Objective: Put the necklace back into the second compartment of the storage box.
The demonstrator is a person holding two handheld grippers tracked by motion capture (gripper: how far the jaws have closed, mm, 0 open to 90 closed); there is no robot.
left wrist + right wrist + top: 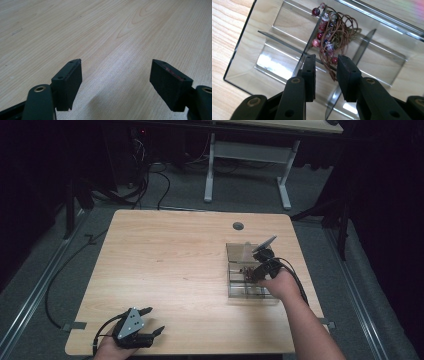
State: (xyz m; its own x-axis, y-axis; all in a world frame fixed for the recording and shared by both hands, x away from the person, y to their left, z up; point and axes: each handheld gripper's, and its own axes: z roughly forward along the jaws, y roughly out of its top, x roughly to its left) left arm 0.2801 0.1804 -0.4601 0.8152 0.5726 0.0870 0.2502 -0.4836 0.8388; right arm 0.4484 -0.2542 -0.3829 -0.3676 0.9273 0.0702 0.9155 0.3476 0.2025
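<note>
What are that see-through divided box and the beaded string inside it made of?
The box looks like clear acrylic or similar plastic: transparent, glossy, bright reflections on its dividers. The beaded string seems a thin brown cord, maybe leather, carrying shiny red and pink beads, likely glass or plastic.

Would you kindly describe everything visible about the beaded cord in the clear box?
The brown cord strung with red, pink and dark beads lies bunched in loose loops inside the clear plastic divided box, draped against a transparent divider, some beads beside it. One cord end trails down between the parted jaws of the right hand-held gripper, whose pads do not press it.
</note>
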